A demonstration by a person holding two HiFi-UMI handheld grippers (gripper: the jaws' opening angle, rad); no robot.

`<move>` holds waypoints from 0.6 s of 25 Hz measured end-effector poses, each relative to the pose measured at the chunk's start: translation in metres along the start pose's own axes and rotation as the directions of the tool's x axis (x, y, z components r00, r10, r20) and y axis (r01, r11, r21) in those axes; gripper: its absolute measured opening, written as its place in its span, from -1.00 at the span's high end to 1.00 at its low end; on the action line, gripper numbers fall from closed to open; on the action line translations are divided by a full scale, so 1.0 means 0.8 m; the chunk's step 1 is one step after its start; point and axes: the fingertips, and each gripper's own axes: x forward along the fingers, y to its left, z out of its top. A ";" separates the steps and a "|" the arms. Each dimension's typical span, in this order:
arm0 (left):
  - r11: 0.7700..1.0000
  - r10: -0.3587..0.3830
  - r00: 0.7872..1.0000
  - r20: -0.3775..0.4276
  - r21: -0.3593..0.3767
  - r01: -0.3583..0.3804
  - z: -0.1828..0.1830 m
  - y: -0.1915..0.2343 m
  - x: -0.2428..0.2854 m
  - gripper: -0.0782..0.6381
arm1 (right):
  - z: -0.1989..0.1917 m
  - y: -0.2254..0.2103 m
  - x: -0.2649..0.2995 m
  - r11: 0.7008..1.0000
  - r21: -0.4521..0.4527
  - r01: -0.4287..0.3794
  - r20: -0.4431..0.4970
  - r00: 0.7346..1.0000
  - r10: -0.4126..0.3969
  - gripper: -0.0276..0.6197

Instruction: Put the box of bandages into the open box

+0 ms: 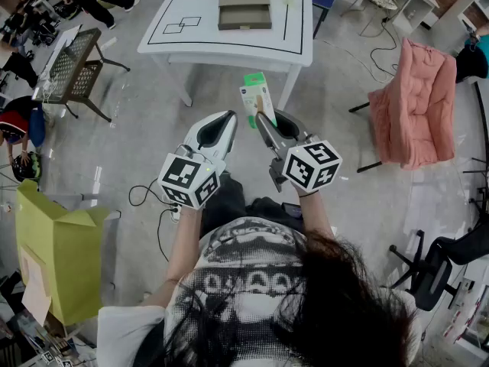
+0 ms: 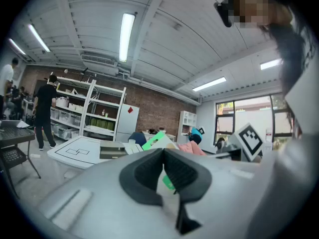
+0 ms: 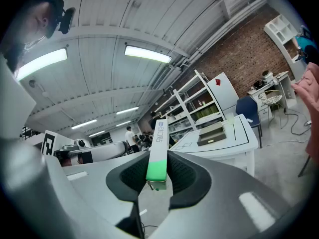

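- Between the jaws of the right gripper [image 3: 158,177], the box of bandages [image 3: 158,151] stands upright, pinched only at its lower green end.
- The left gripper [image 2: 163,159] has its jaws together and holds nothing.
- The open box [image 1: 244,8] lies on the worktop [image 1: 229,43], well apart ahead.
- With so short a hold, the tall box may tilt or slip during the carry.

Looks like a lab-style workshop: brick wall [image 3: 244,59], stocked metal shelving [image 2: 102,111], ceiling strip lights [image 2: 126,36], loose cables [image 1: 380,48] across concrete floor [image 1: 137,144], taped white table [image 1: 244,43].
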 end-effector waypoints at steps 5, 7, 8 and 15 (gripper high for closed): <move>1.000 0.003 1.000 -0.005 -0.006 -0.003 -0.004 0.001 0.003 0.78 | -0.002 -0.002 0.000 1.000 0.001 -0.001 -0.003 1.000 0.001 0.62; 1.000 0.005 1.000 -0.008 -0.010 -0.005 -0.006 -0.003 0.003 0.78 | -0.003 -0.004 -0.004 1.000 0.009 -0.002 0.000 1.000 0.002 0.62; 1.000 0.006 1.000 -0.009 -0.011 -0.006 -0.007 -0.005 0.003 0.78 | -0.004 -0.005 -0.007 1.000 0.015 -0.004 0.001 1.000 0.004 0.62; 1.000 0.003 1.000 -0.018 -0.012 -0.003 -0.010 -0.008 0.010 0.78 | -0.003 -0.016 -0.007 1.000 0.021 -0.004 0.001 1.000 0.004 0.62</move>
